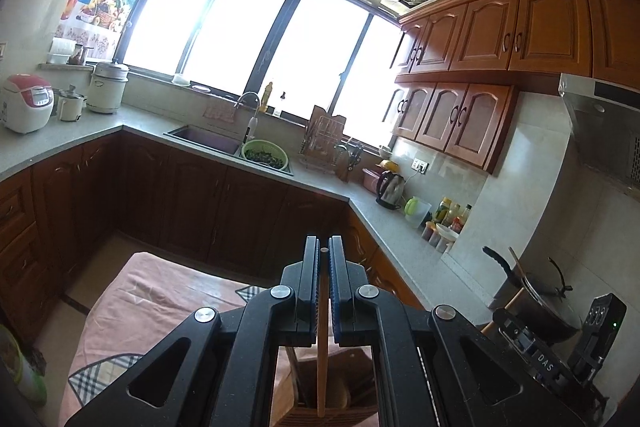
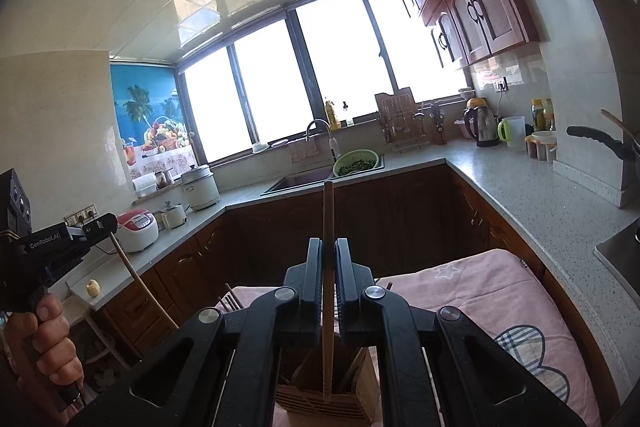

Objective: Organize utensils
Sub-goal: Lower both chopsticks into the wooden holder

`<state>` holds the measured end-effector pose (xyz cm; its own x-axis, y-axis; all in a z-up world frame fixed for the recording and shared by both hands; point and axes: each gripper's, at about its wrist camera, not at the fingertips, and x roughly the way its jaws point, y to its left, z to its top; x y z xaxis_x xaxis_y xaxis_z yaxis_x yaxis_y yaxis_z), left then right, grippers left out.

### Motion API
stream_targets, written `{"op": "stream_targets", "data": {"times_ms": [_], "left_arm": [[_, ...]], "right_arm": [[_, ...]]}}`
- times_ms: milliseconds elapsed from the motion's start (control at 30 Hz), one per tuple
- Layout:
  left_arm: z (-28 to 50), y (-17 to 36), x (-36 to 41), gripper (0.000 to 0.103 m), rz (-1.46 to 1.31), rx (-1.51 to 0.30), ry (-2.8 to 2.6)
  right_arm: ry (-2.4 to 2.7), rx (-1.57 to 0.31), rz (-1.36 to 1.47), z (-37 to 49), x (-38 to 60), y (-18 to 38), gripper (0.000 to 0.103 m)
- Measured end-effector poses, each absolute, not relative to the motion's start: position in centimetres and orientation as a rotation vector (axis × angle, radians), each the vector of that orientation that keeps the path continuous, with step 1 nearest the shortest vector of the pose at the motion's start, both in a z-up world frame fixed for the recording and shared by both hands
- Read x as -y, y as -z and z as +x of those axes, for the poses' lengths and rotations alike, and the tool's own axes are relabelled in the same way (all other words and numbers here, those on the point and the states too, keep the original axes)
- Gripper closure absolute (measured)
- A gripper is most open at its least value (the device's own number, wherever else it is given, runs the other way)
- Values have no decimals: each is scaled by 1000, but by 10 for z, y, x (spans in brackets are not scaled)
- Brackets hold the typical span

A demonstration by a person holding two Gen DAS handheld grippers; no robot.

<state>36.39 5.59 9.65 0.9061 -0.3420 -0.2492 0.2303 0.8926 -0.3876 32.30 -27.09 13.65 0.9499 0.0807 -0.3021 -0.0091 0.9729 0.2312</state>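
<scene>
The wooden holder (image 2: 326,397) stands on the pink cloth (image 2: 472,291) of a small table, right below both tools. The left gripper (image 1: 324,283) is pressed together on a pale chopstick (image 1: 321,347) whose lower end reaches down into the holder. The right gripper (image 2: 328,283) likewise pinches a darker chopstick (image 2: 328,247) that pokes up past its tips and down into the same holder. A hand (image 2: 44,343) grips the left tool at the edge of the right view. To seat them well, I would keep each stick upright, lower it inside one compartment, and let go only once it rests on the bottom, so the holder is not tipped.
</scene>
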Motion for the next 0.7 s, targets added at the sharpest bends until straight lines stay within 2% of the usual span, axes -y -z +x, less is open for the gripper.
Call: {"op": "stream_targets", "data": {"times_ms": [700], "left_arm": [[434,-21,-21,100,-385,-424,236]], "right_arm": [[-33,-393,248,359,272,-81,97]]}}
